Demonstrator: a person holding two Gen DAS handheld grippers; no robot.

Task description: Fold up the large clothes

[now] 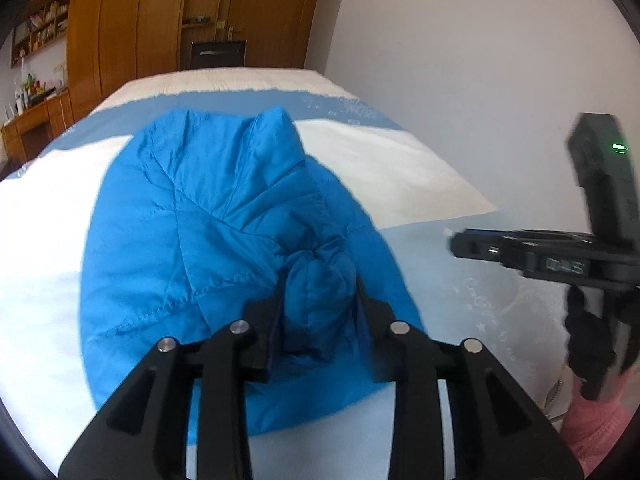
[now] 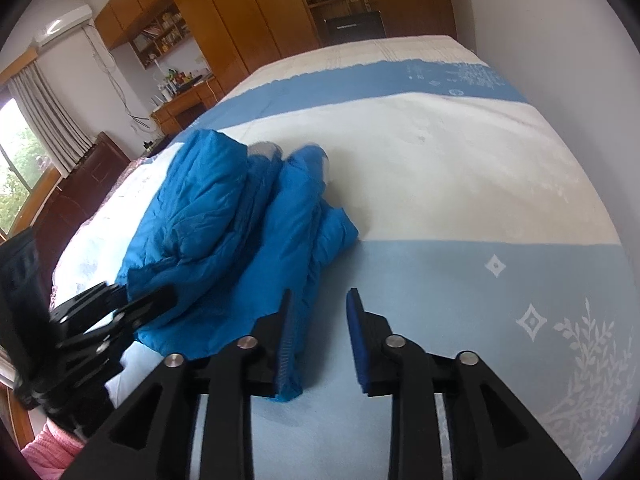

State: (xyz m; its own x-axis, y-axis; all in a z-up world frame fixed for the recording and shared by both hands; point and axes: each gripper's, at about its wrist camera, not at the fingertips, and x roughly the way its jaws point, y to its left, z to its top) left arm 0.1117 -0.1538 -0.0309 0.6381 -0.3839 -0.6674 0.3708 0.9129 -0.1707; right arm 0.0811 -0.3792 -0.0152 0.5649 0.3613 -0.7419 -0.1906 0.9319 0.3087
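Note:
A blue padded jacket point(image 1: 192, 216) lies bunched on the bed; it also shows in the right wrist view point(image 2: 224, 224). My left gripper point(image 1: 320, 292) is shut on a fold of the jacket at its near edge. It appears from the side in the right wrist view point(image 2: 132, 304). My right gripper point(image 2: 318, 304) is open and empty, just right of the jacket's near edge, above the light blue bedcover. It shows at the right of the left wrist view point(image 1: 452, 240).
The bed point(image 2: 460, 168) has a white and blue cover. A white wall point(image 1: 480, 60) runs along its right side. Wooden wardrobes point(image 2: 240, 20), a desk point(image 2: 180, 108) and a window point(image 2: 20, 168) stand beyond and to the left.

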